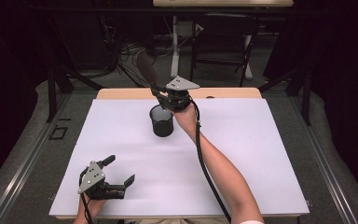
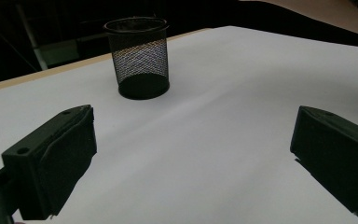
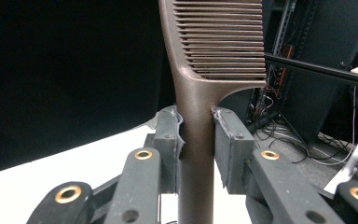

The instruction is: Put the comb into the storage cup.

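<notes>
A: Where is the comb?

B: The brown plastic comb (image 3: 200, 93) stands clamped by its handle between the pads of the right gripper (image 3: 196, 140). In the high view that right gripper (image 1: 164, 99) is held just above the far rim of the black wire-mesh cup (image 1: 161, 120), and the comb (image 1: 147, 70) slants up and away from the person, teeth end high.

A: So how far along is it?

B: I judge the pick-up done and the drop into the cup left. The comb is already gripped and brought to the cup, but no part of it looks inside yet; its lower end is hidden behind the gripper, so I cannot be sure. It would need tipping upright and lowering.

A: And the other hand?

B: The left gripper (image 1: 116, 173) rests low at the near left of the white table cover (image 1: 261, 154), jaws spread wide with nothing between them. Its own view looks across the cover at the mesh cup (image 2: 139, 58), which stands upright and well apart from it.

A: Any brand or writing?

B: None that I can read, on the comb, the cup or the grippers.
</notes>
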Demonstrator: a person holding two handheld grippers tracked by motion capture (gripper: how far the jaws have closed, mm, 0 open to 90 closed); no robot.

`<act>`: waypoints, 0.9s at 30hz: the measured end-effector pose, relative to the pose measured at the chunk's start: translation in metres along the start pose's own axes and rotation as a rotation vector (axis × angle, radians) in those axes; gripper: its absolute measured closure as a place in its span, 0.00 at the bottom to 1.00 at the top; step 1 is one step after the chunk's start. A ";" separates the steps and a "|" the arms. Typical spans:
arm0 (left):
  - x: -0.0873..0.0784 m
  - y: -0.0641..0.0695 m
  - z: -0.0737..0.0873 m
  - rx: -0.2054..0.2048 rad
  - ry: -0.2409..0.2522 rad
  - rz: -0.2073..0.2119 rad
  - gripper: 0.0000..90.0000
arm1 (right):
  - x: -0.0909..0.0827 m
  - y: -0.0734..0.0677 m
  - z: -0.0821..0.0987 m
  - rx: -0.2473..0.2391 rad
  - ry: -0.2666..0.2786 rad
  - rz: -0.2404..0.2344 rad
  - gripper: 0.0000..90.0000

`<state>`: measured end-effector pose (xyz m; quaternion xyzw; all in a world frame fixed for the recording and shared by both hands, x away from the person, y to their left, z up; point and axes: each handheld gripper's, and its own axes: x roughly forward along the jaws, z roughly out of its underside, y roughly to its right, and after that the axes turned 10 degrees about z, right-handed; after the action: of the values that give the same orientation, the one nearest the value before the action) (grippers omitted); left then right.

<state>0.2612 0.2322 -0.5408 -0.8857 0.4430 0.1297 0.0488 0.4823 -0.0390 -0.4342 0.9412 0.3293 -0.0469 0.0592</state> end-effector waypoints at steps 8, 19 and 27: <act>0.000 0.000 0.000 0.000 -0.002 -0.001 0.00 | 0.004 -0.002 0.003 0.005 -0.004 -0.005 0.80; 0.000 0.000 0.000 0.001 -0.004 0.000 0.01 | 0.009 -0.001 0.008 0.010 -0.023 -0.003 0.80; 0.000 0.000 0.000 0.000 -0.003 -0.001 0.01 | 0.011 -0.001 0.012 0.010 -0.033 -0.006 0.80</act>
<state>0.2612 0.2328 -0.5410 -0.8857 0.4425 0.1312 0.0495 0.4901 -0.0330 -0.4472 0.9397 0.3307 -0.0641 0.0596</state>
